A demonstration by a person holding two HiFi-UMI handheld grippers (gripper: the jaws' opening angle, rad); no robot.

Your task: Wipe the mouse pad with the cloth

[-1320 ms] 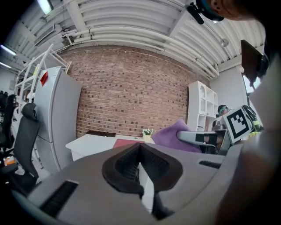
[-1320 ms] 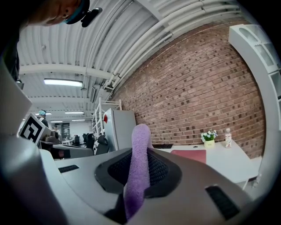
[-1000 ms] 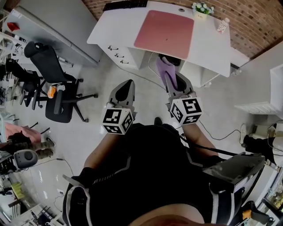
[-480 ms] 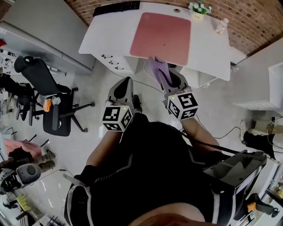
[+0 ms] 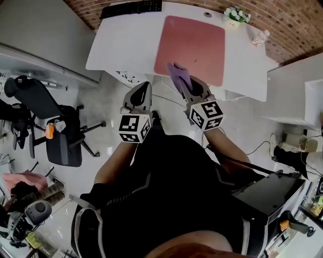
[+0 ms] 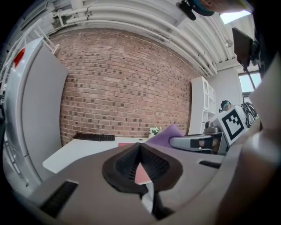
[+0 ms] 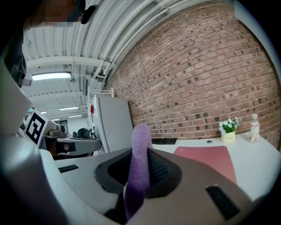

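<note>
A pink mouse pad (image 5: pixel 194 48) lies on the white desk (image 5: pixel 126 48), seen again as the mouse pad (image 7: pixel 208 158) in the right gripper view. My right gripper (image 5: pixel 187 86) is shut on a purple cloth (image 5: pixel 178 75), which stands up between its jaws as the cloth (image 7: pixel 139 162) and reaches over the pad's near edge. My left gripper (image 5: pixel 141 95) hovers short of the desk's front edge, jaws shut with nothing in them. In the left gripper view the cloth (image 6: pixel 169 134) and the right gripper (image 6: pixel 197 141) show to the right.
A black keyboard (image 5: pixel 131 8) lies at the desk's far left, a small flower pot (image 5: pixel 234 15) and a bottle (image 5: pixel 260 36) at its far right. An office chair (image 5: pixel 48 121) stands on the floor at left. A brick wall (image 6: pixel 123 88) backs the desk.
Both grippers have moved forward to the desk. The cloth in the right gripper now reaches the pad's near edge; the left gripper has come up beside it.
</note>
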